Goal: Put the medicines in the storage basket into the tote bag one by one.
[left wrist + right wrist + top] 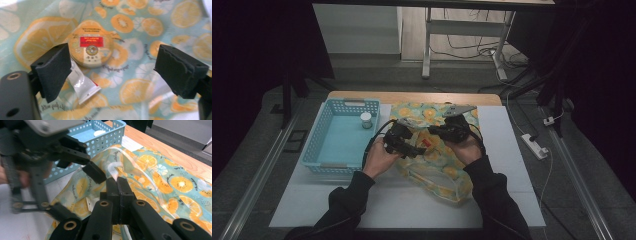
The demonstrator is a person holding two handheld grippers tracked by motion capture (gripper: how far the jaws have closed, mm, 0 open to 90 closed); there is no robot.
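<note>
A clear bag (439,172) printed with orange slices lies mid-table. Inside it, in the left gripper view, sit a round tin (90,47) with a red label and a white tube (82,85) just below it. My left gripper (112,70) hovers open over them, its jaws set wide either side of the tin; it shows in the high view (409,148) too. My right gripper (117,182) is shut on the bag's clear plastic rim (113,168) and holds it up, close to the left gripper (77,192). From above, the right gripper (439,131) is over the bag's middle.
A light blue perforated basket (319,142) stands at the left of the white table, with a small white-capped jar (366,120) in its far right corner. The wooden table edge (412,96) runs along the back. A power strip (534,145) lies on the floor at right.
</note>
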